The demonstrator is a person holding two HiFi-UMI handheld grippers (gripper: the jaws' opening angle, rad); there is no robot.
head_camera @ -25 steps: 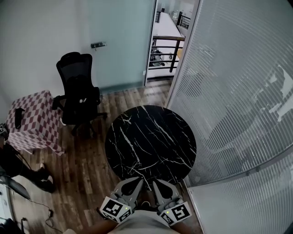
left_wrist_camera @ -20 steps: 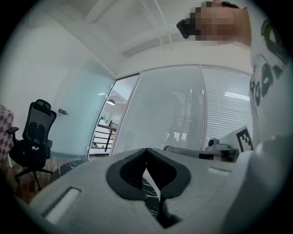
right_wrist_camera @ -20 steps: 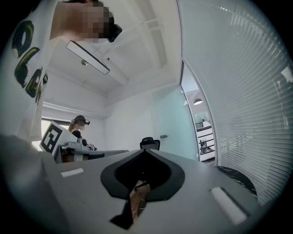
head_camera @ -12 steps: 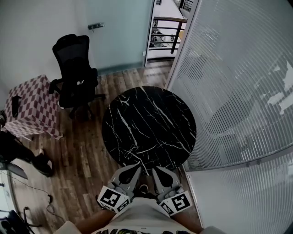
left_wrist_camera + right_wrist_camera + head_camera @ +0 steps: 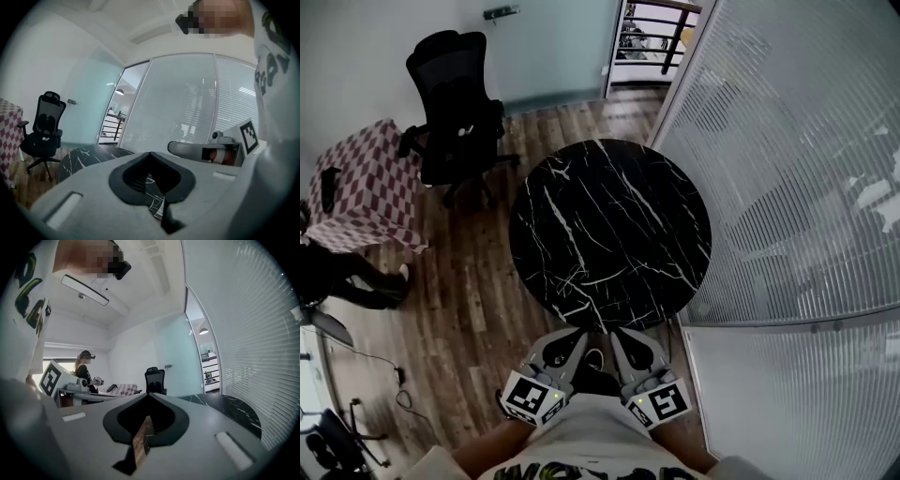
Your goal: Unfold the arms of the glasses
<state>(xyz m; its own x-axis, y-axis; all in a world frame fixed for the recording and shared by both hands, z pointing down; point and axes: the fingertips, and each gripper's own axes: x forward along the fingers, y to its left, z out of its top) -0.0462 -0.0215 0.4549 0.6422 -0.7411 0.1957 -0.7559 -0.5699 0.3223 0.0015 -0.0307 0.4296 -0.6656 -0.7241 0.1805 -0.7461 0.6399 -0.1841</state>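
No glasses show in any view. A round black marble table stands in front of me, its top bare; it also appears as the table in the left gripper view and the table in the right gripper view. My left gripper and right gripper hang side by side close to my body, just short of the table's near edge. Both point roughly level toward the table. The left gripper has its jaws together with nothing between them, and so has the right gripper.
A black office chair and a small table with a checkered cloth stand at the left. Another person is beside that table. A glass wall with blinds runs along the right. A cable lies on the wooden floor.
Both grippers have sunk a little, still side by side and shut. The head view has shifted, so the table now sits higher in the frame.
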